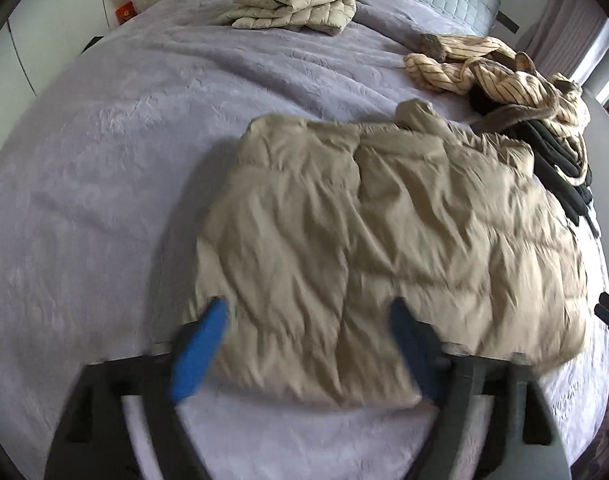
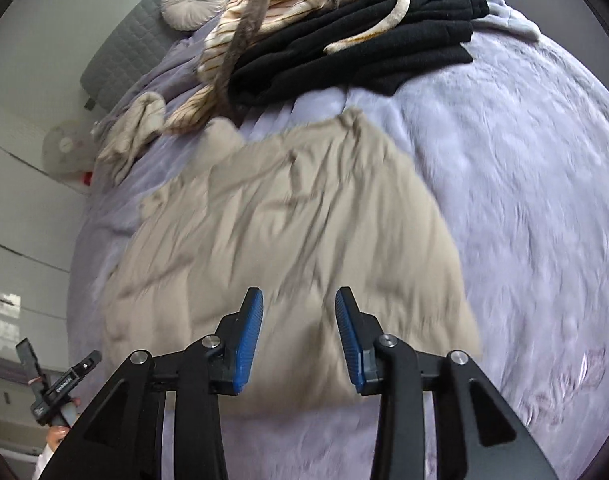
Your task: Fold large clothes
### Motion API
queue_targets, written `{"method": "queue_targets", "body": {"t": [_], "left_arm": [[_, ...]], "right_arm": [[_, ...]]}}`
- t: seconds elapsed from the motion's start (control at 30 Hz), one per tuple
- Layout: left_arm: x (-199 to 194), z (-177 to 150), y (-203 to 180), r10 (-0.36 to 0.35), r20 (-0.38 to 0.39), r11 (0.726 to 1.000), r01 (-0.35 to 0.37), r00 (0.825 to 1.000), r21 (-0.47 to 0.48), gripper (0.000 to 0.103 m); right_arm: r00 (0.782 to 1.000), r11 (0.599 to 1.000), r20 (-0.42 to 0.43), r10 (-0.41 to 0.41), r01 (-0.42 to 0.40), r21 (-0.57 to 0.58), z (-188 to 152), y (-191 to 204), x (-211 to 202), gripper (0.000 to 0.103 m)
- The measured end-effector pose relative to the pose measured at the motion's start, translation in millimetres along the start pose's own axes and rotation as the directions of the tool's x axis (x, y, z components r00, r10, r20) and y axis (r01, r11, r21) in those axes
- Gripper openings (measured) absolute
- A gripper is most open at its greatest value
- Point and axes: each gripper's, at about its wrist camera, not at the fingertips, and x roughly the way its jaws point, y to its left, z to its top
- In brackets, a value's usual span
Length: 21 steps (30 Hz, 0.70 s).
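Left wrist view: the jacket (image 1: 376, 240) lies folded on the bed (image 1: 104, 160), before the striped pile (image 1: 504, 76). Left claw (image 1: 308, 344) and right claw (image 2: 298, 340) hang apart, empty. Best lift clear, then press creases flat.

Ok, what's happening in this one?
A person is folding clothes on a bed with two handheld claws. Both the left claw and right claw hang open over a beige puffer jacket lying flat, holding nothing. One jacket is folded; a striped and black heap waits.
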Motion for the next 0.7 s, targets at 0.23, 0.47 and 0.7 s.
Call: {"method": "queue_targets", "body": {"t": [0.23,0.47,0.7], "left_arm": [[-10.0,-33.0,-0.4,-0.016,-0.013,0.999,0.015,1.000,-0.042,0.098],[-0.6,-51.9,1.2,-0.022,-0.080,0.996,0.015,0.997,-0.087,0.103],[4.5,-62.1,-5.7,0.049,-0.106,0.998,-0.054,0.993,-0.043,0.103]], "right_arm": [[0.997,0.996,-0.034,0.066,-0.063,0.065,-42.9,-6.6,-9.1,0.074],[0.989,0.975,-0.057,0.138,-0.125,0.186,-68.0,-23.8,0.5,0.085],[0.969,0.932,-0.066,0.237,-0.207,0.299,-85.0,-34.9,17.1,0.103]]}}
